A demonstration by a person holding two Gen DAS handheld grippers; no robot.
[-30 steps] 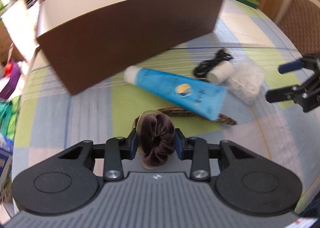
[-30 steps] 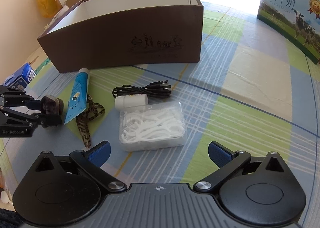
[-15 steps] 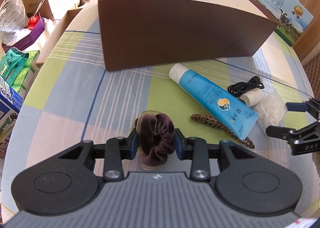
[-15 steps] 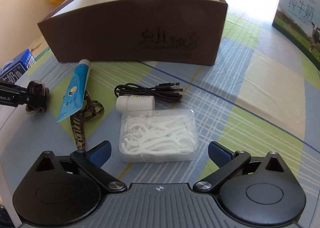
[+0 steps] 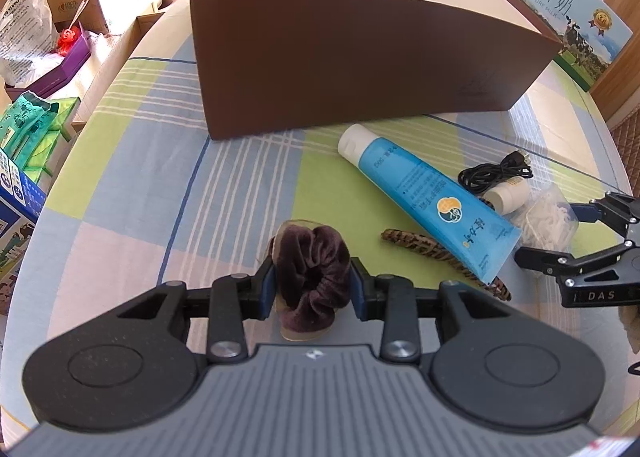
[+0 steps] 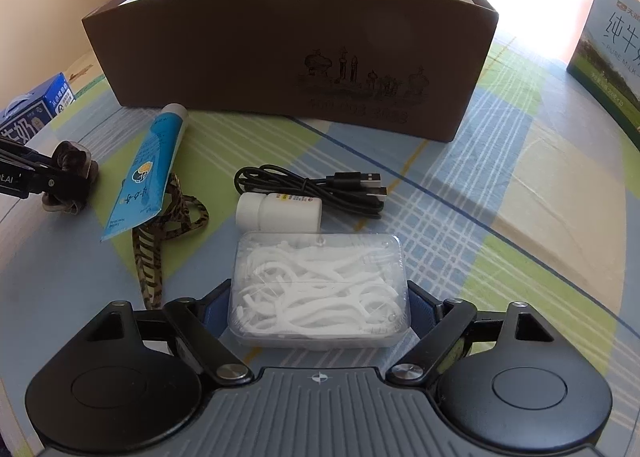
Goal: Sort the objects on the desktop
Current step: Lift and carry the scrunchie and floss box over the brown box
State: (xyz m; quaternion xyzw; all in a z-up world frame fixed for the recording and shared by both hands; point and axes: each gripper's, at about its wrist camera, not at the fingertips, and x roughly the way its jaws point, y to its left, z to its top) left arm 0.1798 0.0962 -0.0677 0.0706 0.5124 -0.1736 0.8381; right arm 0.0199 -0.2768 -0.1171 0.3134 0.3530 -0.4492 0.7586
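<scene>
My left gripper (image 5: 313, 289) is shut on a dark brown velvet scrunchie (image 5: 312, 257), held just above the checked tablecloth; the right wrist view shows that scrunchie (image 6: 76, 157) at its far left. My right gripper (image 6: 318, 307) straddles a clear box of white floss picks (image 6: 320, 285). Its jaws are closing and both blue pads meet the box's short sides. Behind everything stands the open brown cardboard box (image 5: 360, 57), its inside mostly hidden.
On the cloth lie a blue tube (image 5: 424, 193), a leopard-print band (image 6: 160, 241), a white bottle (image 6: 280, 211) and a coiled black cable (image 6: 312, 185). A milk carton (image 5: 572, 17) stands at the far right. Bags and boxes crowd the table's left edge.
My right gripper's jaws came in from wide apart onto the floss pick box as it sank toward it. The left gripper rolled and shifted, still gripping the scrunchie.
</scene>
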